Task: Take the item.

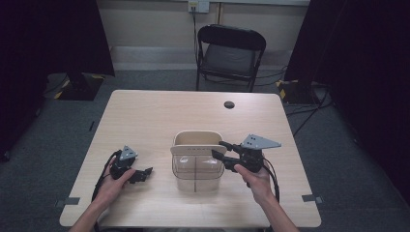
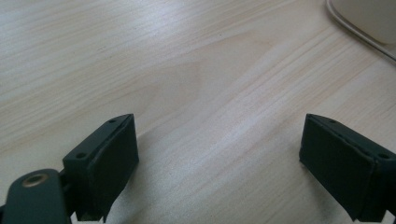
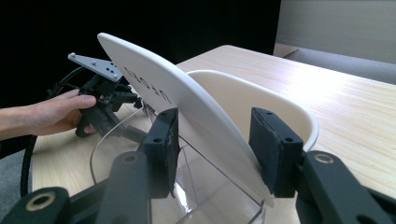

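pale matt wood table (image 1: 145, 116) — clear glossy plastic container (image 1: 197, 169), smooth cream lid (image 3: 187, 107).

One marking to call here: a short row of dark characters runs along the white lid (image 3: 187, 100) of the container (image 3: 261, 100), near the lid's upper edge in the right gripper view. It sits upside down and at a slant from this angle, and the letters are too small and soft to spell out. From the high view the same row shows as a faint dotted line across the lid (image 1: 197, 150), no clearer. Nothing else in any of the pictures carries legible text, numbers, brands or signs.
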